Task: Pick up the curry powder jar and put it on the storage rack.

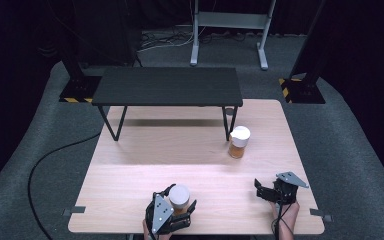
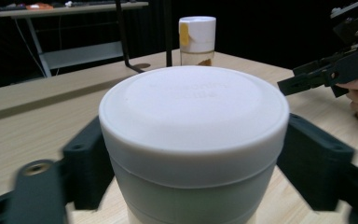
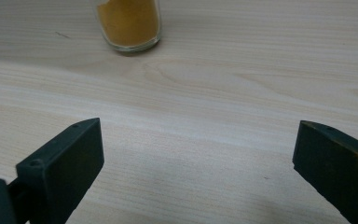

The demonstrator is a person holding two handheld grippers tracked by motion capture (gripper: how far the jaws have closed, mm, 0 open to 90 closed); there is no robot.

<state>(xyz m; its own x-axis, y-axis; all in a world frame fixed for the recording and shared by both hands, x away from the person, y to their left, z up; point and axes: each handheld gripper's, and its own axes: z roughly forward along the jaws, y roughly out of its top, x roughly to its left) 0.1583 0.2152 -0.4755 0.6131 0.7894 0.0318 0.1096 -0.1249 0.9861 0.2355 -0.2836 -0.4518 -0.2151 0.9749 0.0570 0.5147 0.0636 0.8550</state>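
Observation:
A jar with a white lid [image 1: 179,196] stands near the table's front edge, between the jaws of my left gripper [image 1: 179,207]. In the left gripper view the white lid [image 2: 193,112] sits close up and both black jaws press against its sides. A second white-lidded jar [image 1: 239,142] with orange powder stands to the right of the middle, by the black shelf's right leg. My right gripper [image 1: 261,191] rests at the front right, jaws wide apart and holding nothing. Its own view has the orange jar [image 3: 128,23] ahead, beyond the open gripper [image 3: 198,144].
A low black shelf [image 1: 167,86] on thin legs stands across the back of the wooden table [image 1: 130,175]. From the left gripper view, the second jar [image 2: 197,39] and the right gripper [image 2: 326,70] with a hand lie farther off. Grey carpet surrounds the table.

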